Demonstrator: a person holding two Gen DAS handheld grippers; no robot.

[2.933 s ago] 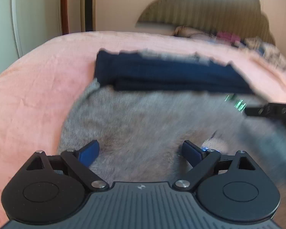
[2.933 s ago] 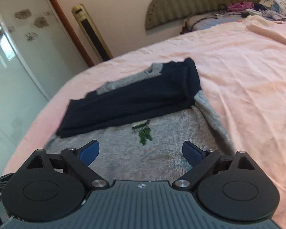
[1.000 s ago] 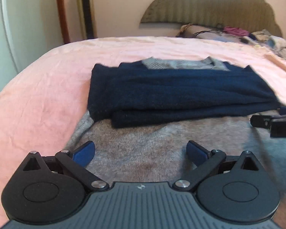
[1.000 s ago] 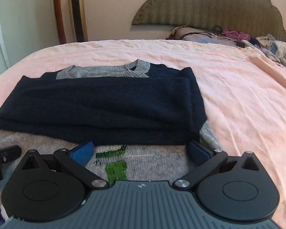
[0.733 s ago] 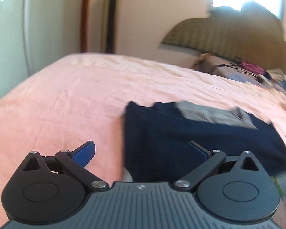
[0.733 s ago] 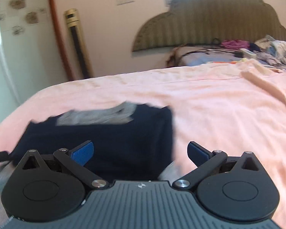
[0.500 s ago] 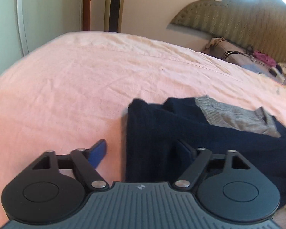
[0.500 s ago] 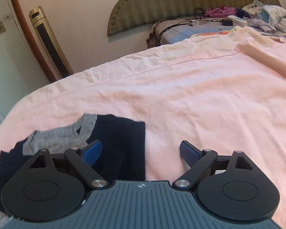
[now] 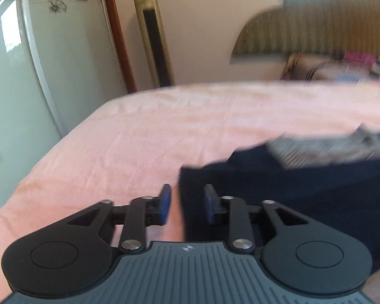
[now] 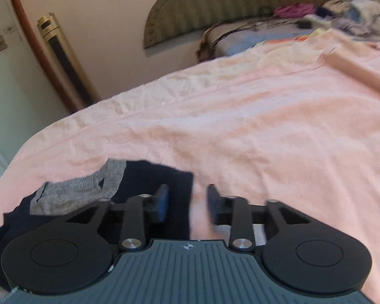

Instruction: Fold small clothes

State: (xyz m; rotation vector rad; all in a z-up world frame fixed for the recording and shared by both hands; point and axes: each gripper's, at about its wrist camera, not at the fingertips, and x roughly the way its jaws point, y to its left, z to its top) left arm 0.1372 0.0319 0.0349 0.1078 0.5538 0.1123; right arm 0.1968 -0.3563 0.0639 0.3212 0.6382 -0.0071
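- Pink bedsheet [image 9: 144,136] covers the bed, with a padded headboard [image 10: 240,2] at the wall behind and a tall standing unit [image 9: 153,40] in the corner.
- We see the sweater [image 10: 149,177], navy with a grey knitted collar, lying flat on the sheet. It is partly folded and sits on the near part of the bed, well apart from the headboard.
- We hold the left gripper [image 9: 185,201] at the left edge of the sweater. Its jaws are closing; the navy edge lies between them, but the pads do not press on it yet.
- We hold the right gripper [image 10: 187,204] at the right edge of the sweater. Its jaws are closing too, with the cloth edge and bare sheet between them, and nothing is grasped so far.
- We judge the sweater soft, light and thick. It will sag and slide over itself, so we should take both side edges through all layers, near the collar end.
- Only the right wrist view shows the collar clearly, and also a heap of clothes [image 10: 354,15] beside the headboard.
- Only the left wrist view shows the pale wardrobe door [image 9: 20,76] on the left of the sweater; its picture of the sweater is blurred.
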